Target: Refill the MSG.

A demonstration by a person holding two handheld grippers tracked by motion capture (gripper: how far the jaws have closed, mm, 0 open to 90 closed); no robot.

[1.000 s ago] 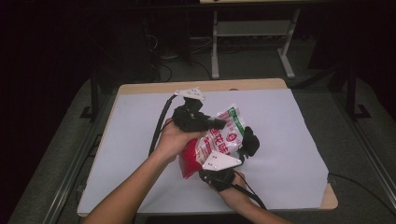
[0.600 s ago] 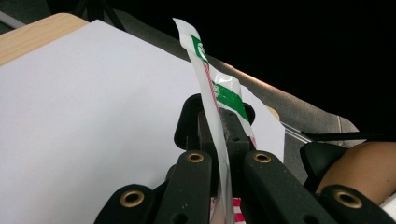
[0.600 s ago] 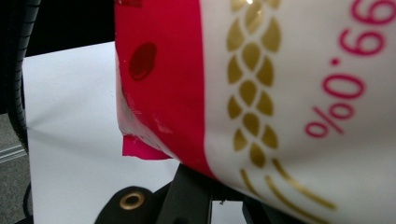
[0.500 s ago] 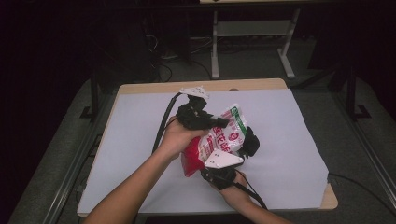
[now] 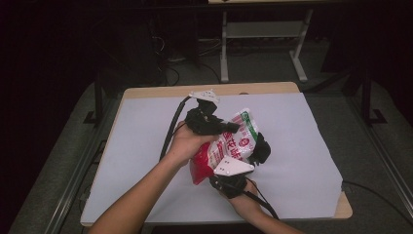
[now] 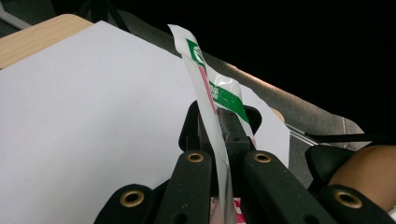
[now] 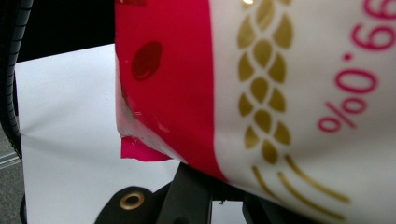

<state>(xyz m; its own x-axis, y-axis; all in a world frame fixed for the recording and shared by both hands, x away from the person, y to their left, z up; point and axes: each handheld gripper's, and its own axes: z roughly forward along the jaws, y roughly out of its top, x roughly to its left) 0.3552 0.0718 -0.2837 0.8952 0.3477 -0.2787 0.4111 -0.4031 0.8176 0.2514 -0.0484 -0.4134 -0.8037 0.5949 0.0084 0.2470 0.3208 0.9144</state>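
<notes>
A red and white snack bag (image 5: 233,145) with a green strip at its top hangs above the white-covered table (image 5: 141,146), tilted up to the right. My left gripper (image 5: 233,127) is shut on the bag's upper edge. The thin sealed edge of the bag (image 6: 205,88) runs between the pressed jaws of the left gripper (image 6: 217,128). My right gripper (image 5: 259,149) is shut on the bag's right side, its grey plate in front. Red and white film of the bag (image 7: 280,93) with gold wheat print rises close above the right gripper (image 7: 212,193).
A white sheet covers the wooden table, with bare wood along the far edge (image 5: 209,89) and the near right corner (image 5: 343,210). Grey floor surrounds it. A white metal frame (image 5: 225,48) and cables lie beyond the far edge.
</notes>
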